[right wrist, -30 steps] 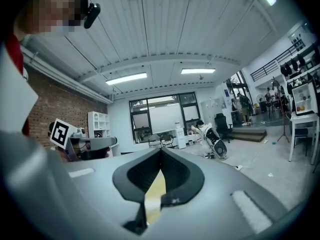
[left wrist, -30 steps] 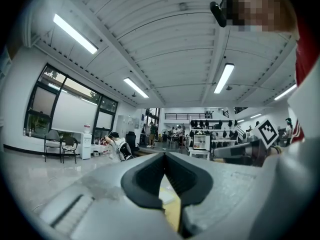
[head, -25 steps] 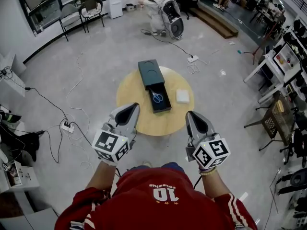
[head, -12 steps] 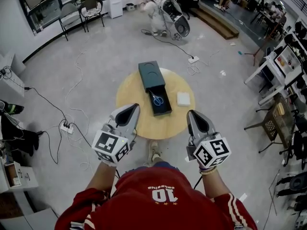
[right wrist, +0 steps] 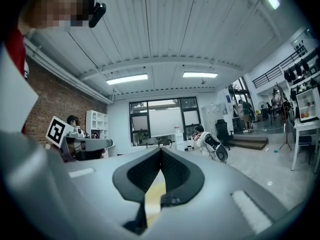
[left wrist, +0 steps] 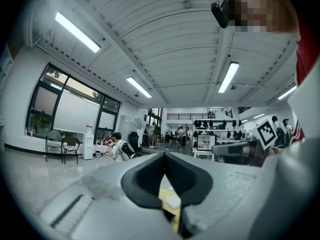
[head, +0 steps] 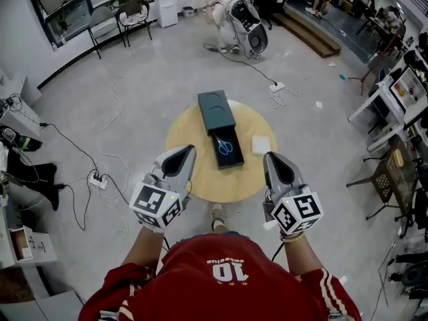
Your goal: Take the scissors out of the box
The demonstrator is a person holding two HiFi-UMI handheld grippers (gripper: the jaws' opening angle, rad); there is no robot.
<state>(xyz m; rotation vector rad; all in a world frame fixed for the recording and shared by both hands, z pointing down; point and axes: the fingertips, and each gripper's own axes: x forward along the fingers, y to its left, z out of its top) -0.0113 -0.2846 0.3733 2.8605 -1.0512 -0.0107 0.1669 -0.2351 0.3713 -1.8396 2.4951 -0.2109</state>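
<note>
Grey polished floor (head: 134, 79) spreads all round, crossed by loose cables (head: 73, 146), and in the middle of it stands a round wooden worktop (head: 190, 139). On it lies the dark box (head: 217, 104), its inner tray (head: 235, 158) slid out toward the person. The scissors (head: 225, 146), blue-handled, lie flat in that tray, untouched. Just beside the tray, on the person's right, sits a small white pad (head: 261, 144); from this height I cannot tell what it is.

The left hand-held gripper (head: 187, 150) and the right hand-held gripper (head: 271, 156) hang over the near rim of the worktop, one to each side of the tray and well apart from the scissors. Each gripper's own view shows its jaws clenched tip to tip with nothing held between them, only a sliver of the yellow worktop visible below.

The box is already opened and the scissors exposed, so the access part looks done. Everything else is left, by my judgement: one hand-held gripper has to part its jaws, come down to the tray, close on the scissors and lift them clear of the box.
</note>
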